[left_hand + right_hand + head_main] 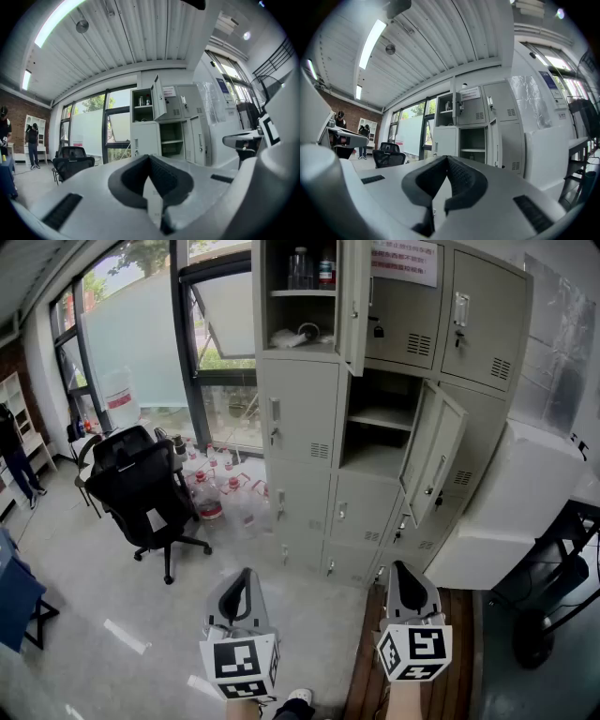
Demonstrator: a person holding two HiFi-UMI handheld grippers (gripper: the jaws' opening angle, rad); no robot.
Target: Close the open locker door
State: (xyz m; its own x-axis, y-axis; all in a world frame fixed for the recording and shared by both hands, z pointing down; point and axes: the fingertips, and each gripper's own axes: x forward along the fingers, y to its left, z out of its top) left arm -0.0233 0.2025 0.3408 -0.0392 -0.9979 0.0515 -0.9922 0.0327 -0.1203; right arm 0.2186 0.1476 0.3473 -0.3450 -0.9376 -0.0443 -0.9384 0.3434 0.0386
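Observation:
A grey locker cabinet point(300, 418) stands ahead of me. Two of its doors hang open: the middle compartment's door point(433, 460) swings out to the right, and an upper door point(354, 306) stands ajar over a shelf with bottles. My left gripper point(246, 574) and right gripper point(401, 567) are low in the head view, well short of the cabinet, both pointing at it. Each is shut with nothing between its jaws. The left gripper view shows the left gripper point(150, 157) below the distant lockers point(164, 126). In the right gripper view the right gripper point(446, 158) lies under the open middle compartment point(471, 145).
A black office chair point(141, 488) stands left of the lockers, with several water bottles point(225, 493) on the floor by the window. A large white unit point(506, 512) juts out at the right, beside a wooden floor strip point(459, 652). A person point(14, 456) stands far left.

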